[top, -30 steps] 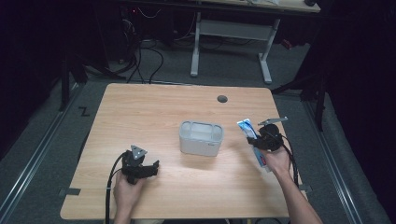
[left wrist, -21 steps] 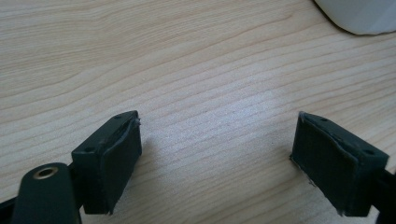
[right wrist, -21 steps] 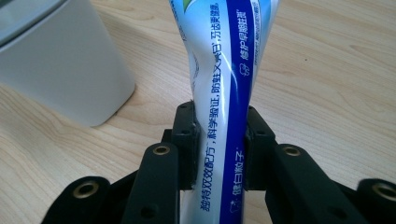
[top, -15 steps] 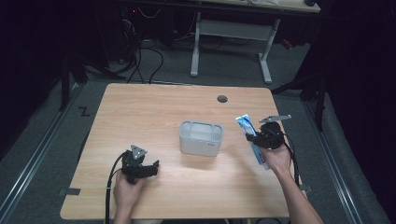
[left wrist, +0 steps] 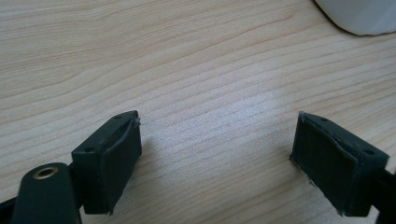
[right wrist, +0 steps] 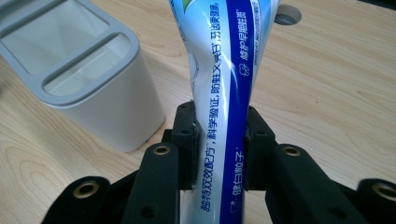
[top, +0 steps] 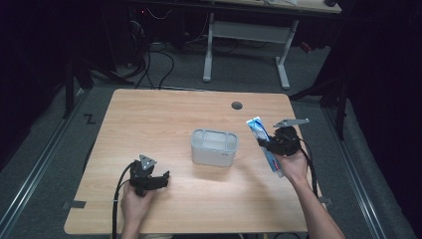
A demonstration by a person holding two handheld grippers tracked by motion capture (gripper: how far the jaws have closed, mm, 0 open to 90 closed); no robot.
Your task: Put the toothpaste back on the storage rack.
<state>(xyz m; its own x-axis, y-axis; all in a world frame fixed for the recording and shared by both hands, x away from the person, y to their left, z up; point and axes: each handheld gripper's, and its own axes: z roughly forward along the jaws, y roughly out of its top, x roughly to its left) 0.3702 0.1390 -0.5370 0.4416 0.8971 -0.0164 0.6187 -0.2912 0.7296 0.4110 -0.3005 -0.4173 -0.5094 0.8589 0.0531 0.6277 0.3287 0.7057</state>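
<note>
While clamped in the right gripper, toothpaste tube sits squeezed between both jaws mid-body, raised over the table's right side, just right of the grey two-compartment holder. Flat blue-white end points away from the person. Left gripper near front-left edge, low over bare wood, jaws spread wide, grasping nothing.

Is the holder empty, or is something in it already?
Empty as far as visible: both compartments of the holder show bare bottoms. The tube is outside it, clamped by the right gripper.
</note>
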